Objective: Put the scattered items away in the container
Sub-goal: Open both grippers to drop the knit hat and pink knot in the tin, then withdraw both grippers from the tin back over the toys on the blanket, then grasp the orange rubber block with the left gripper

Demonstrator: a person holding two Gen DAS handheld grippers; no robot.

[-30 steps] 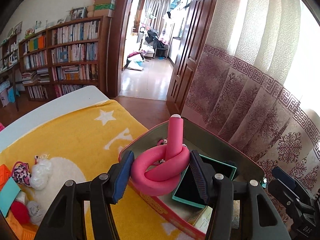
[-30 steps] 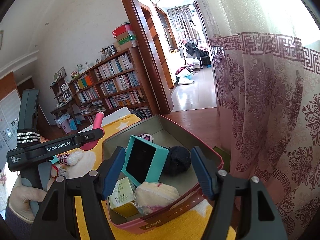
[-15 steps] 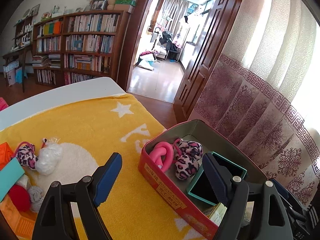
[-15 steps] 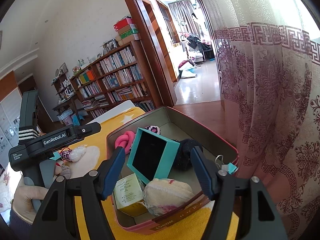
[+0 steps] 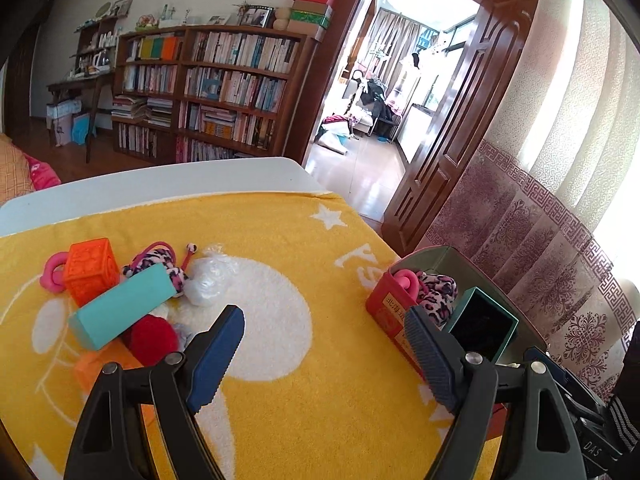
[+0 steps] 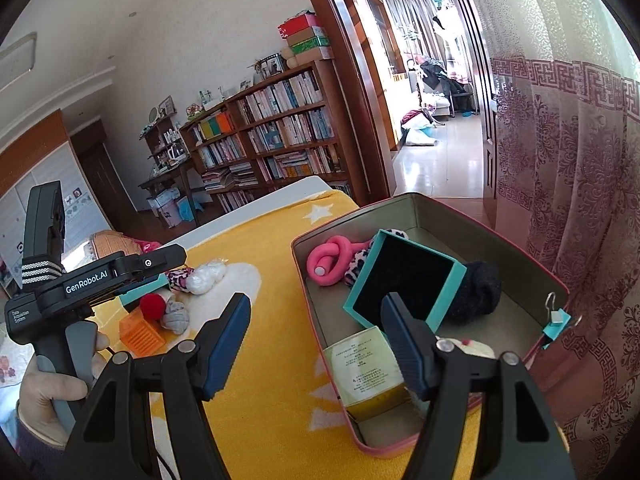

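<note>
My left tongs (image 5: 324, 354) hang spread wide over the yellow towel (image 5: 304, 240) with nothing between the blue pads; my right tongs (image 6: 316, 340) are just as wide and bare, poised at the near edge of the tin (image 6: 496, 236).

The tin is a rectangle, red outside and grey-green inside, sitting at the towel's right edge beside the curtain (image 6: 580, 168). In it I count one pink foam rod (image 6: 330, 262) tied in a knot at the far left corner, one leopard-print plush (image 6: 360, 258) touching it, one open teal box (image 6: 404, 280) with a black lining tilted on its side, one dark woolly bundle (image 6: 478, 292) just right of that box, one yellow carton (image 6: 368, 372) with a printed white face at the near end, and one cream thing mostly hidden behind my right finger. A teal binder clip (image 6: 556, 320) grips the right rim.

Out on the towel — well apart from the tin — lies the loose heap: one orange cube (image 5: 92, 270), one pink ring (image 5: 52, 274) behind it, one long teal box (image 5: 124, 310) lying across the heap, one leopard plush (image 5: 160, 260), one white crinkly bundle (image 5: 212, 278), one red pompom (image 5: 150, 338), one grey yarn ball (image 6: 176, 316) and one flat orange grid piece (image 6: 142, 334).
</note>
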